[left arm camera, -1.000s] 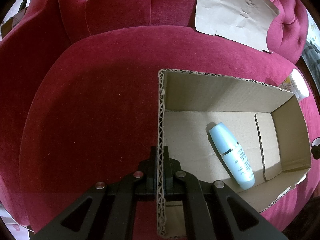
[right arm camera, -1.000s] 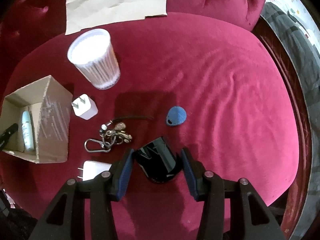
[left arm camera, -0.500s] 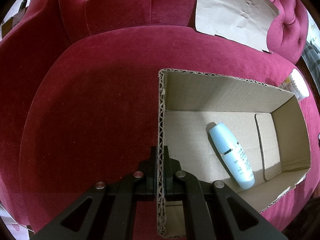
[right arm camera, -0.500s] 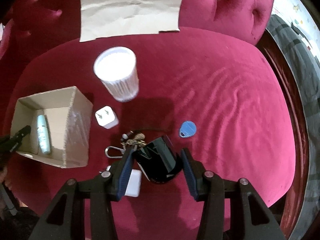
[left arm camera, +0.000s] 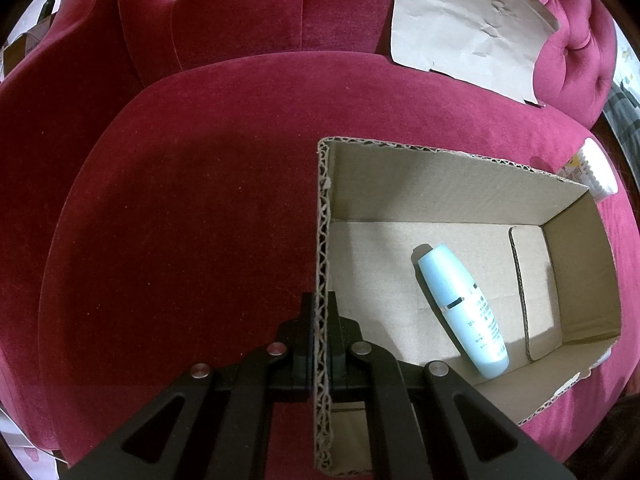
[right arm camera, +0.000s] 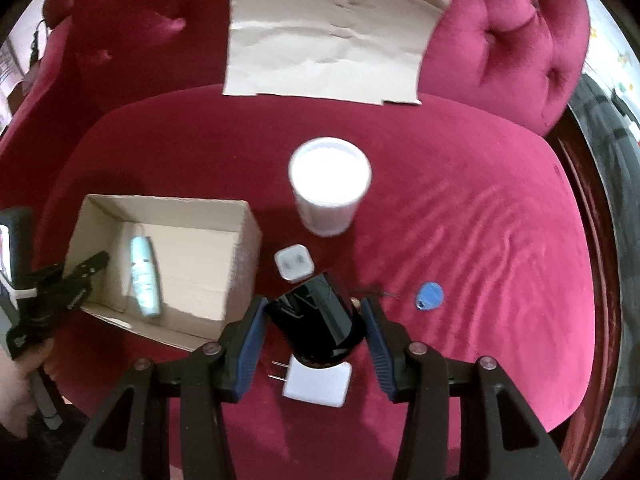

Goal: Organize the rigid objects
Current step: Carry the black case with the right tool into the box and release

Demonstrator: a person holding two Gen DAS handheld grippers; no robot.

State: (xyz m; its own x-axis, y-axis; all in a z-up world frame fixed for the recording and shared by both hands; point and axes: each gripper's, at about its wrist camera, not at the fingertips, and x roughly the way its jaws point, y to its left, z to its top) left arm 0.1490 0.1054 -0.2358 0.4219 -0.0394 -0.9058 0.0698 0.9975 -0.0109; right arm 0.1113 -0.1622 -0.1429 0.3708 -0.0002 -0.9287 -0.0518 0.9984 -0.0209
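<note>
An open cardboard box (left arm camera: 452,184) (right arm camera: 248,264) sits on the red velvet seat. A pale blue bottle (left arm camera: 464,308) (right arm camera: 145,276) lies on its floor. My left gripper (left arm camera: 320,312) (right arm camera: 94,262) is shut on the box's left wall, one finger on each side of the corrugated edge. My right gripper (right arm camera: 314,312) is shut on a glossy black object (right arm camera: 316,320), its blue pads against both sides, lifted above the seat just right of the box. Below it lie a white charger (right arm camera: 318,384), a small white plug cube (right arm camera: 294,262) and a blue tag (right arm camera: 430,296).
A white ribbed container (right arm camera: 328,184) (left arm camera: 598,176) stands beyond the box. A sheet of brown paper (right arm camera: 332,36) (left arm camera: 468,24) leans on the tufted backrest. A hand (right arm camera: 18,392) holds the left gripper at the seat's left edge. A keyring is mostly hidden behind the black object.
The right gripper has risen and shifted toward the box with the black object; the seat items look smaller and the box has come nearer. The left gripper and box have not moved.
</note>
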